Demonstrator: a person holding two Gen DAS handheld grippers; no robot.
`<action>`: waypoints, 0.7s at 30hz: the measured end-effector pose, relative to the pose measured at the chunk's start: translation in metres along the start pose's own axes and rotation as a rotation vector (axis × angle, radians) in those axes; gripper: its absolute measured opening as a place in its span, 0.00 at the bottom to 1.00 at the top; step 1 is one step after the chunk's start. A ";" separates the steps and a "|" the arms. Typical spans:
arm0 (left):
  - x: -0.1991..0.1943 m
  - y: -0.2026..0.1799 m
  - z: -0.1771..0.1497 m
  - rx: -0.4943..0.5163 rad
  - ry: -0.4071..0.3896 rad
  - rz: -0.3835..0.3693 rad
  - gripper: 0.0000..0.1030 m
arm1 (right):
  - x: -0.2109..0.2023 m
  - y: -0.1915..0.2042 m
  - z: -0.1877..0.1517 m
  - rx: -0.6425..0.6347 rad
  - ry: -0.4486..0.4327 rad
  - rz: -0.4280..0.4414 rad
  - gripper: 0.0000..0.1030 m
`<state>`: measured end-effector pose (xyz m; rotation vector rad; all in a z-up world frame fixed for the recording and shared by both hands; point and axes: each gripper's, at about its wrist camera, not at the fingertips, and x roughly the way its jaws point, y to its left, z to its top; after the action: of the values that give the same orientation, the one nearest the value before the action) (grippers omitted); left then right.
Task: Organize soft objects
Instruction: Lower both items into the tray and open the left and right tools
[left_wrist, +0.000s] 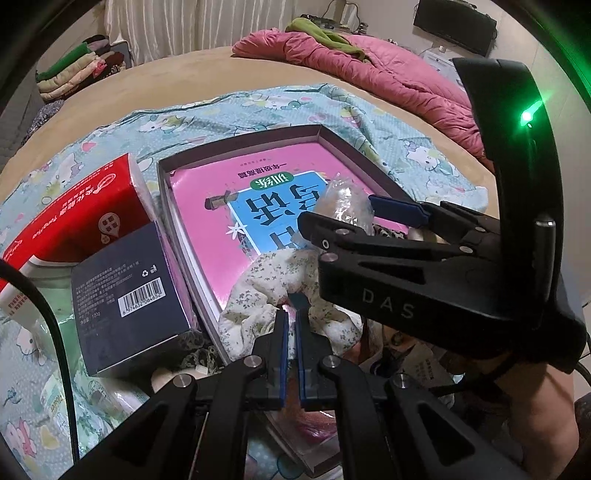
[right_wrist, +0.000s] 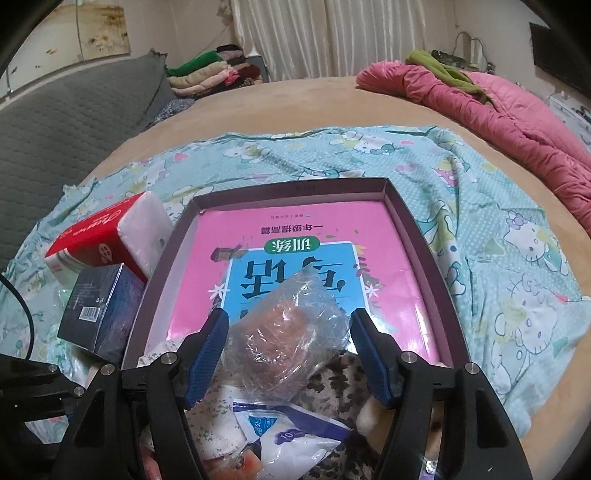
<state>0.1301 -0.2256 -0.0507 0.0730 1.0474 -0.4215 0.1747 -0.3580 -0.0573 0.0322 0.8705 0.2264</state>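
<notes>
Lying low centre of the right wrist frame, long axis slanting toward upper right: plastic-wrapped bundle (right_wrist: 291, 328), bracketed by the right gripper (right_wrist: 290, 347), jaws apart, pads seemingly not pressing. Sitting nearer than the left gripper (left_wrist: 290, 325), jaws together, pinching the floral cloth (left_wrist: 273, 288) at lower centre over the box (right_wrist: 413, 229).

1. The left wrist view looks steeply down, close over the near left edge of the shallow box (left_wrist: 236, 147) on the bed.
2. The right wrist view looks down its middle.
3. Both share the pink book (right_wrist: 295, 229).

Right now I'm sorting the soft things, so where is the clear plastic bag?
In the right wrist view the clear plastic bag sits low centre, between the open right claw pads, over the pink book in the box.
</notes>
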 end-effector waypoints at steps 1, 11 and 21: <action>0.000 0.000 0.000 -0.001 0.000 -0.002 0.04 | 0.000 0.000 0.000 0.000 -0.002 0.001 0.68; 0.001 0.003 0.001 -0.020 0.005 -0.008 0.04 | -0.011 0.001 0.002 -0.006 -0.049 -0.016 0.74; 0.001 0.003 0.001 -0.033 0.017 -0.013 0.10 | -0.042 -0.015 0.006 0.051 -0.171 -0.054 0.74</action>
<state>0.1322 -0.2236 -0.0518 0.0399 1.0713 -0.4157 0.1562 -0.3815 -0.0233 0.0750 0.7057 0.1486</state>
